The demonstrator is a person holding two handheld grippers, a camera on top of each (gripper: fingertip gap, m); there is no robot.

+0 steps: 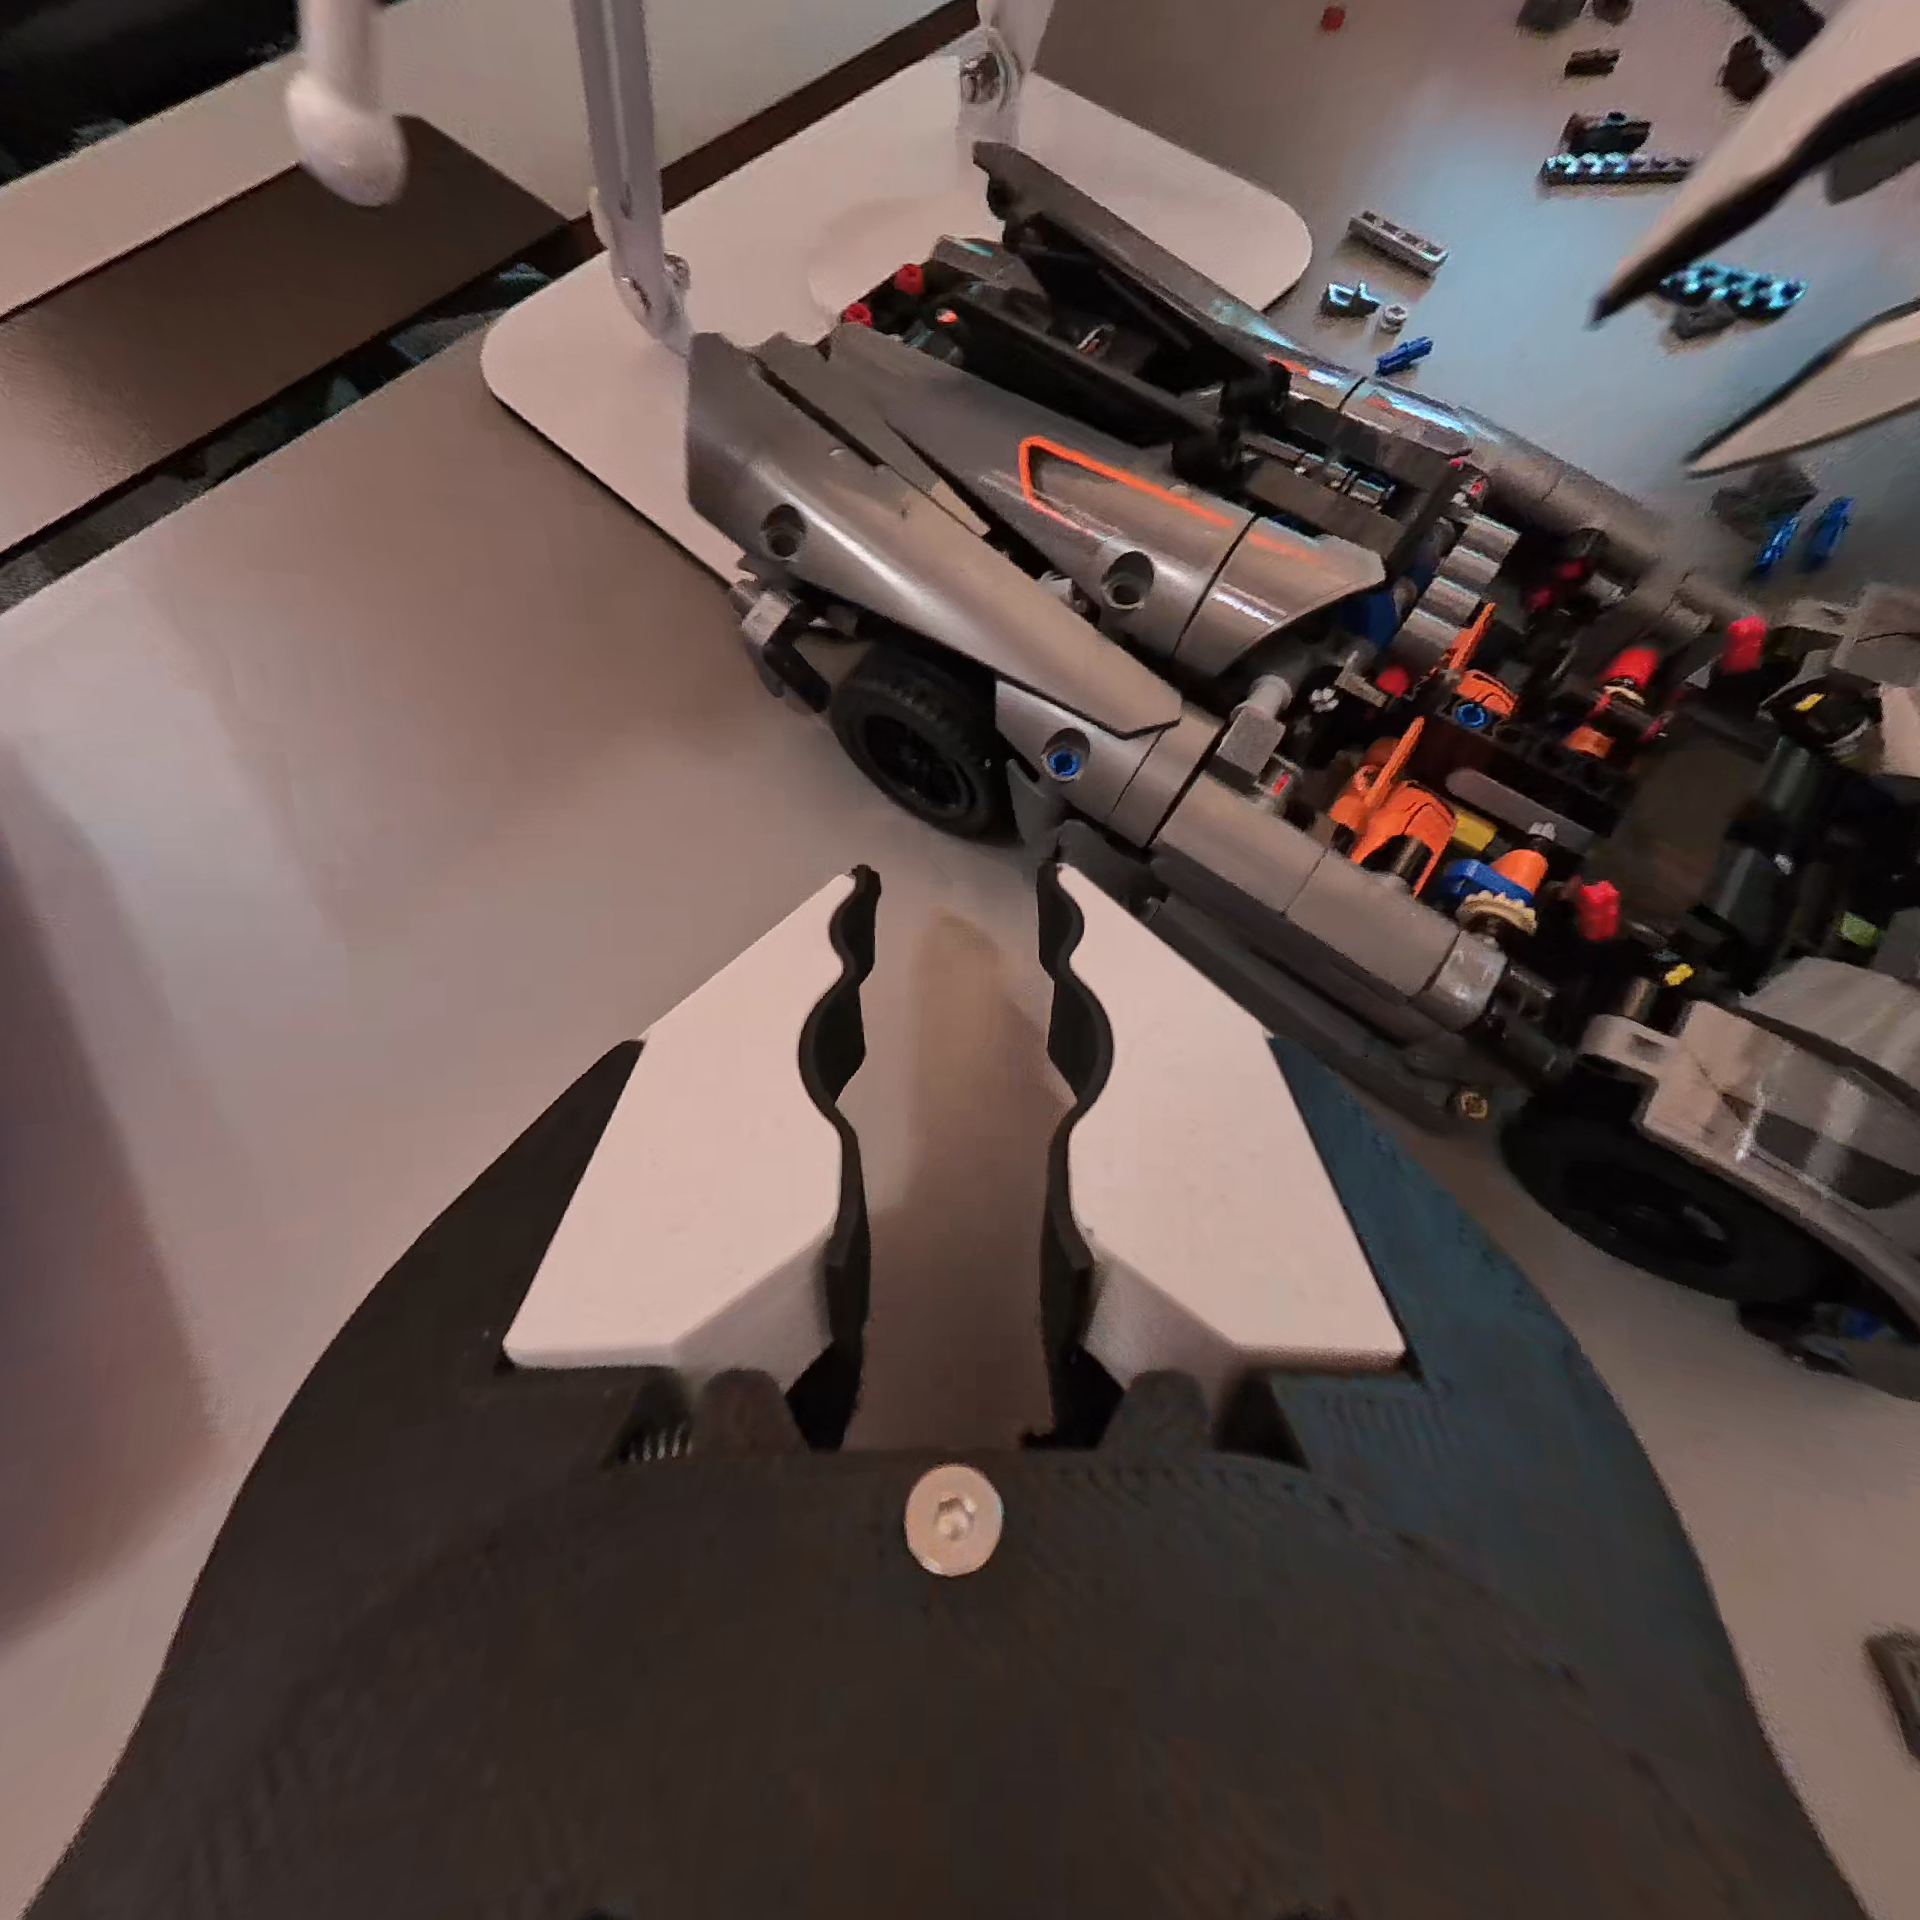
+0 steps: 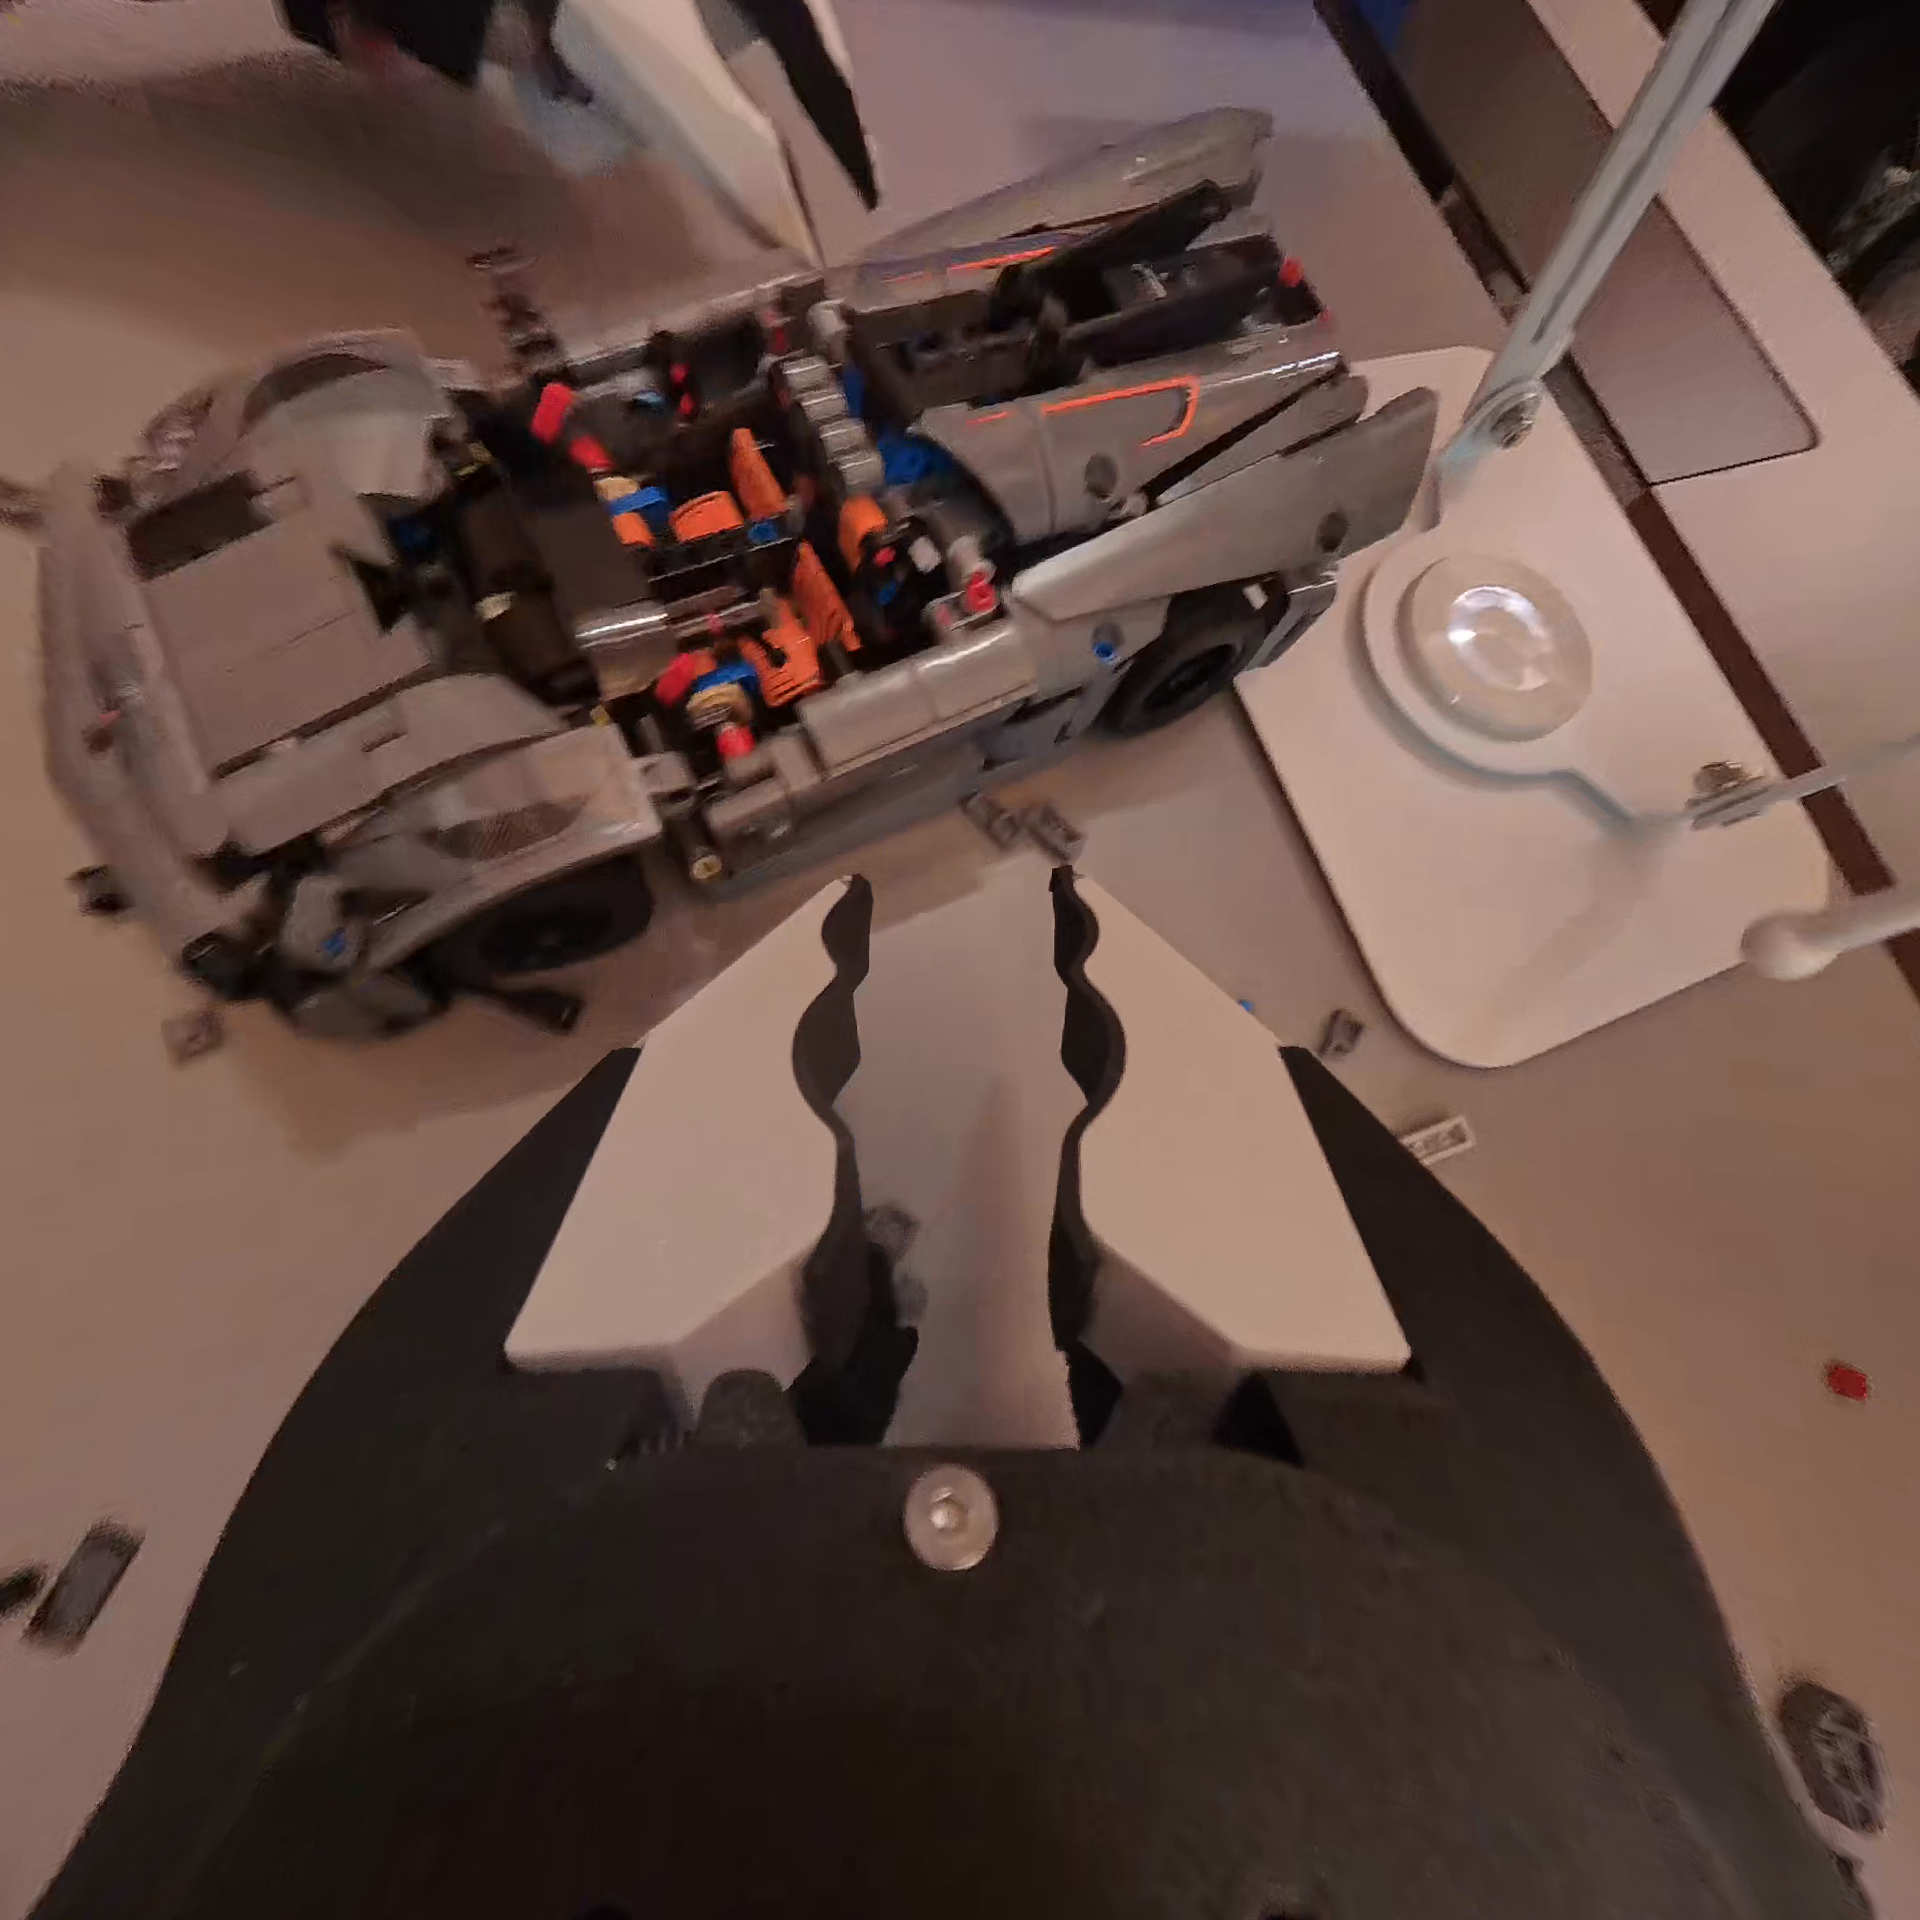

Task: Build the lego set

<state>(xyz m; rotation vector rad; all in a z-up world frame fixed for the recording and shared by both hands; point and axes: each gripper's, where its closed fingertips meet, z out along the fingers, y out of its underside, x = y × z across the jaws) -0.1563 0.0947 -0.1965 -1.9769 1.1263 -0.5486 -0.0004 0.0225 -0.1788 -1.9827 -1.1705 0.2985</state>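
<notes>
A grey lego car (image 1: 1226, 644) with orange, red and blue inner parts stands on the table, its top open in the middle. It also shows in the right wrist view (image 2: 727, 582). My left gripper (image 1: 956, 883) is open and empty, hovering just short of the car's side near a black wheel (image 1: 920, 743). My right gripper (image 2: 956, 883) is open and empty, just in front of the car's other side. The other gripper (image 1: 1766, 208) shows blurred at the upper right of the left wrist view and at the top of the right wrist view (image 2: 727, 94).
A white stand base (image 1: 623, 395) with metal rods lies by the car's end; in the right wrist view (image 2: 1538, 831) it carries a clear round lens (image 2: 1491, 644). Loose small lego pieces (image 1: 1621, 166) lie scattered on the table (image 2: 1558, 1351). Left tips to right tips: about 20 cm.
</notes>
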